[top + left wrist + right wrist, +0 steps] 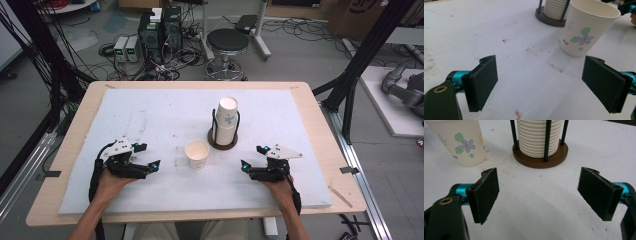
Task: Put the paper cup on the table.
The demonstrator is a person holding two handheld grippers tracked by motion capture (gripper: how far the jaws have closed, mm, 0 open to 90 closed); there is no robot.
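cup (197, 153) upright on the white worktop (150, 115), between both tools, touching neither. left tool (149, 161) released, jaws wide, empty, cup ahead of it. right tool (253, 158) also released and empty. cup stack (226, 120) in its rack (223, 139) just behind the single cup.

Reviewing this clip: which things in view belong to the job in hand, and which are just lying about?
Job in hand:
- single white paper cup with a flower print, standing upright between the claws
- stack of white paper cups in the round brown wire-post holder
- left claw and right claw, both open

Lying about:
- black round stool
- computer boxes and cables on the floor
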